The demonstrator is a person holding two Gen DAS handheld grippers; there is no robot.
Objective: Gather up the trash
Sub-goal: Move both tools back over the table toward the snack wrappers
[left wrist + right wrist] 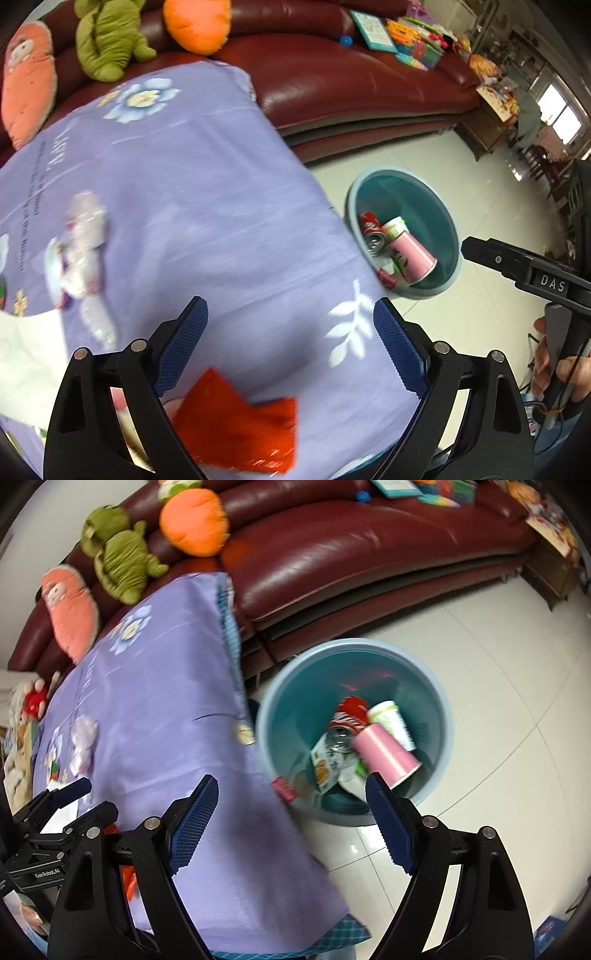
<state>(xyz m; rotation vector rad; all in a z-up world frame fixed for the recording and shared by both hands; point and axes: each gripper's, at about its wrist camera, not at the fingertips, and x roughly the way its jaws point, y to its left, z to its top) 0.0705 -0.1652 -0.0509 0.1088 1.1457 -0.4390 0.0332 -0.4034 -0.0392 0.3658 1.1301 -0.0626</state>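
Observation:
My left gripper (290, 310) hangs open above a table with a purple flowered cloth (207, 192), nothing between its blue pads. Under it lies a flat red wrapper (240, 424). A crushed clear plastic bottle (85, 258) and a white tissue (26, 362) lie further left. My right gripper (291, 781) stands open and empty over the table's edge, beside a teal bin (436, 701) on the floor. The bin holds a red can (349, 712), a pink cup (384, 753), a green-white cup (393, 718) and a carton (328, 768). A small red packet (284, 788) shows at its near rim.
A dark red leather sofa (332, 561) runs behind the table, with plush toys (118, 561) and an orange cushion (194, 522) on it. Books and toys (402, 37) are piled at its far end. White tiled floor (498, 709) spreads to the right. A hand (561, 369) holds the right gripper's handle.

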